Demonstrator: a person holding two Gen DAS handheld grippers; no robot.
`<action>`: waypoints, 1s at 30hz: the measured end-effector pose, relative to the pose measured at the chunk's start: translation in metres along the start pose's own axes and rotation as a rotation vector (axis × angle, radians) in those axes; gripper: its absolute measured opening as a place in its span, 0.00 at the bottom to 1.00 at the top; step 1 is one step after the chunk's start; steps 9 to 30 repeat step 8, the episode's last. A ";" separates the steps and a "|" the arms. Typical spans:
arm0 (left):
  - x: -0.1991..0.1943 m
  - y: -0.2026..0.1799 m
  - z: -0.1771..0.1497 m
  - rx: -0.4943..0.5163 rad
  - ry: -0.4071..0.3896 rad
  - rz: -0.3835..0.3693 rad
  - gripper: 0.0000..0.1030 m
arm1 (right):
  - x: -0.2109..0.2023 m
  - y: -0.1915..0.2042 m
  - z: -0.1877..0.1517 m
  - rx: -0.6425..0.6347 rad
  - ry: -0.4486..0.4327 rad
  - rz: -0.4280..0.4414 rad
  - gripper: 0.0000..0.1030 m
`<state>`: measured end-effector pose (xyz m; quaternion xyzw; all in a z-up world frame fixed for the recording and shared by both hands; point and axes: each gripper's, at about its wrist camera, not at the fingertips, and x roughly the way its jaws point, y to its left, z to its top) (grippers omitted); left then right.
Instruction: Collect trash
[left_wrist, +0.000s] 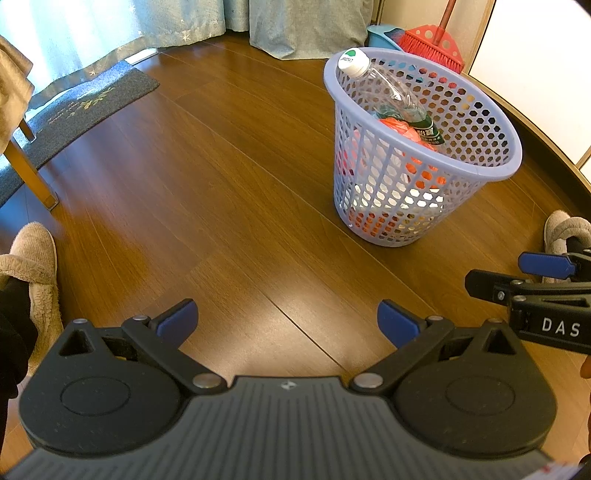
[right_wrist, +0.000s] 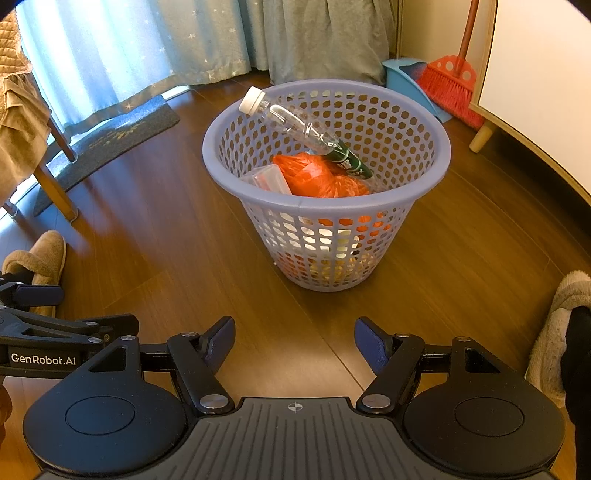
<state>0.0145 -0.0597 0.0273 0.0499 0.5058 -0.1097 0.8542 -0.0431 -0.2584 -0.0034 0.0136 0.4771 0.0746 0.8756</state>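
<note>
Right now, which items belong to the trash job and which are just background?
Job:
- lilac basket
- plastic bottle leaning inside it
- orange bag in it
- clear packet in it
- left gripper, right gripper, both open and empty

Background:
- red broom
- blue dustpan
- doormat
- slippers
- curtains

Bright daylight through the curtains (right_wrist: 122, 55) at ten o'clock, glare on the floor (left_wrist: 229, 206) there; soft shadows at five o'clock of the basket (right_wrist: 439, 162); sharp centre, strong fisheye bending, dark corners, slight blur at nine o'clock
</note>
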 end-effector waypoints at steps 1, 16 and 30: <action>0.000 0.000 0.000 0.000 -0.001 0.001 0.99 | 0.000 0.000 0.000 0.000 0.000 0.000 0.67; -0.001 0.001 0.000 -0.004 -0.026 0.005 0.99 | 0.000 0.000 0.000 0.000 0.000 -0.001 0.67; -0.001 0.001 0.000 -0.004 -0.026 0.005 0.99 | 0.000 0.000 0.000 0.000 0.000 -0.001 0.67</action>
